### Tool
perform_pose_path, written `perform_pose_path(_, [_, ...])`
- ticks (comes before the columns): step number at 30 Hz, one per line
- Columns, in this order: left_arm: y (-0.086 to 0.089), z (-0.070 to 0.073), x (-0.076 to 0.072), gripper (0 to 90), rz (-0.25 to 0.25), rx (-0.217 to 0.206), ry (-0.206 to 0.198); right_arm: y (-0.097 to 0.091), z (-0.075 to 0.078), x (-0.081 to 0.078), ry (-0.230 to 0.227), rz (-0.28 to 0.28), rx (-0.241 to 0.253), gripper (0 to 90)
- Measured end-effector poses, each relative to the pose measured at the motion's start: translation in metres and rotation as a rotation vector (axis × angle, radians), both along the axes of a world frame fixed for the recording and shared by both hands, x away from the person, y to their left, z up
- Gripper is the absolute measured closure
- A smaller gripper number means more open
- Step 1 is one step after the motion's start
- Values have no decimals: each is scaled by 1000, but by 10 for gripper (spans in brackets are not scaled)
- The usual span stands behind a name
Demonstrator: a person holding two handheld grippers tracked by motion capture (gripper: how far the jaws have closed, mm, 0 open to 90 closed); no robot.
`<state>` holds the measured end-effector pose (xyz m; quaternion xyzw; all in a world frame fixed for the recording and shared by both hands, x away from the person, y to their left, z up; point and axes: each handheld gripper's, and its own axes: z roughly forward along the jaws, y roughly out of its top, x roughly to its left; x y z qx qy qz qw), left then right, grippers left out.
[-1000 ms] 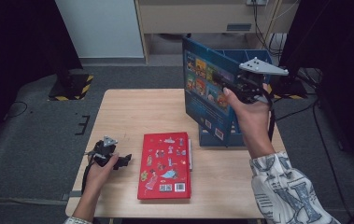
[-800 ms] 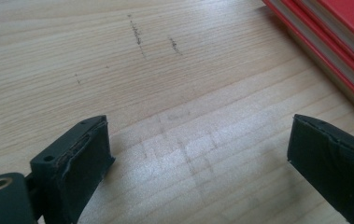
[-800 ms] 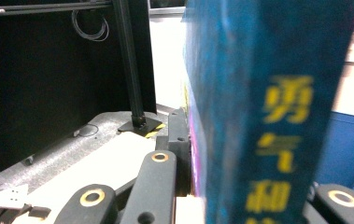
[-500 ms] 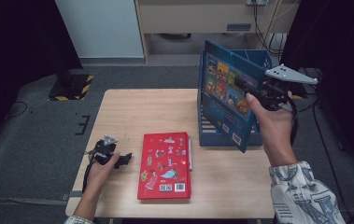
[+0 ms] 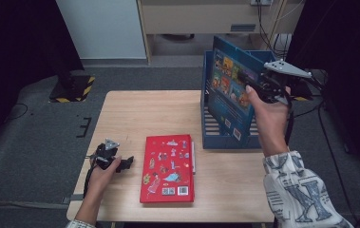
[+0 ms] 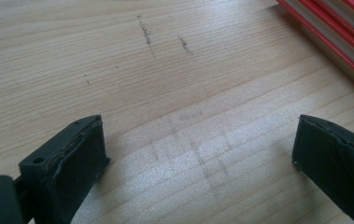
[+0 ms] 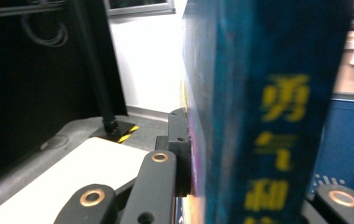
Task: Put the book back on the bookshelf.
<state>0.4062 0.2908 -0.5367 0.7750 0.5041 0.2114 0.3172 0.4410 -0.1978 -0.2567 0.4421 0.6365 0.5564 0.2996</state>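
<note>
Now the right hand-held gripper (image 5: 253, 90) is clamping shut on the stiff, smooth-covered blue picture book (image 5: 228, 92) at its upper edge, holding it upright over the blue slatted file box (image 5: 207, 126) on the wooden worktop (image 5: 135, 114), where the thin hardcover is probably staying rigid but slippery.

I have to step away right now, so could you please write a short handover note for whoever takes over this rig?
Right gripper: shut on the upright blue picture book, holding it over the blue slatted book rack at the far right of the light wooden table.
Left gripper: open and empty, jaws just opened wider, resting on the table left of the flat red picture book.
Done: blue book lifted and brought to the rack.
Left: lower it into the rack and release; the red book probably goes in next.
</note>
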Motion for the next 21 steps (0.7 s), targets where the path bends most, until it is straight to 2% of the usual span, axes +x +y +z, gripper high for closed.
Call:
perform_pose_path(9, [0, 0, -1, 20, -3, 2, 0, 16, -5, 22, -7, -64, -37, 824])
perform_pose_path(15, [0, 0, -1, 19, -1, 2, 0, 18, -12, 33, 2, -96, -1, 824])
perform_pose_path(21, [0, 0, -2, 17, 0, 2, 0, 24, -15, 42, -2, -107, -7, 824])
